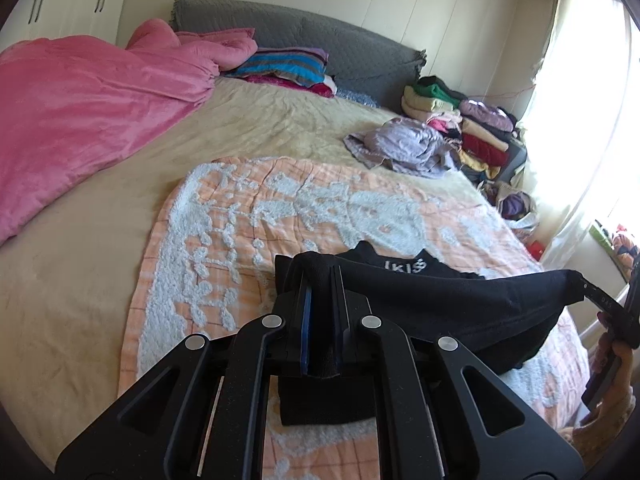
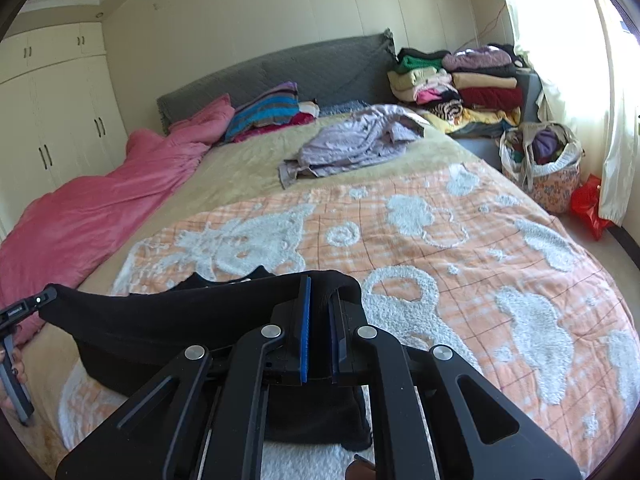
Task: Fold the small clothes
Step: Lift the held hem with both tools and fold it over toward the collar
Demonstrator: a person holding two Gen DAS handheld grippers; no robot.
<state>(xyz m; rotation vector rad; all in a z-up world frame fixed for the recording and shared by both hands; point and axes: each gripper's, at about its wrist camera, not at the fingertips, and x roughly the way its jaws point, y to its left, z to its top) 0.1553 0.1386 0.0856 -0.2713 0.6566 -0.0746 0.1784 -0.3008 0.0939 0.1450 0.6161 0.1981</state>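
Left hand-held gripper (image 1: 320, 280) pinches one corner of the black garment (image 1: 440, 300), right hand-held gripper (image 2: 320, 296) pinches the other. The cloth is stretched between them, sagging onto the near end of the orange blanket (image 2: 460, 240) on the bed (image 1: 80, 280).

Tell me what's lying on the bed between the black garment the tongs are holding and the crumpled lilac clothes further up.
Only the peach blanket with white fluffy patterns lies between the black garment and the lilac clothes, then a strip of beige bedcover. The right wrist view shows it best.

Black garment (image 1: 440, 300) hides its own lower folds.
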